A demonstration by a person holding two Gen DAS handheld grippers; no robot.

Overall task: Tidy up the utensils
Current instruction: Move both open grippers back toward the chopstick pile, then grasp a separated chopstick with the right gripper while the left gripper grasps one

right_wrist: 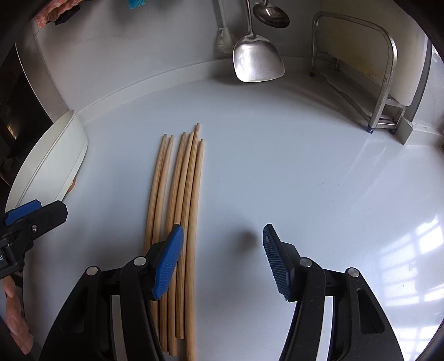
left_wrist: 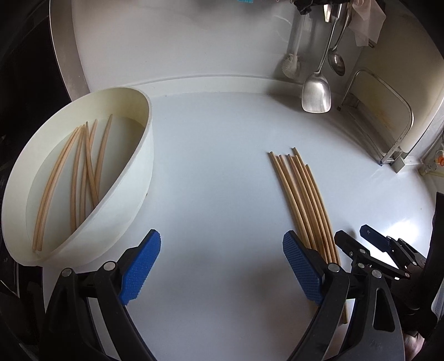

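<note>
Several wooden chopsticks lie side by side on the white counter; they also show in the right wrist view. A white tub at the left holds several more chopsticks; its rim shows in the right wrist view. My left gripper is open and empty, between the tub and the loose chopsticks. My right gripper is open and empty, its left finger over the near ends of the chopsticks. It also shows at the left wrist view's right edge.
A steel spatula, a ladle and a white brush hang on the back wall. A metal rack stands at the back right. The counter's raised back edge runs behind.
</note>
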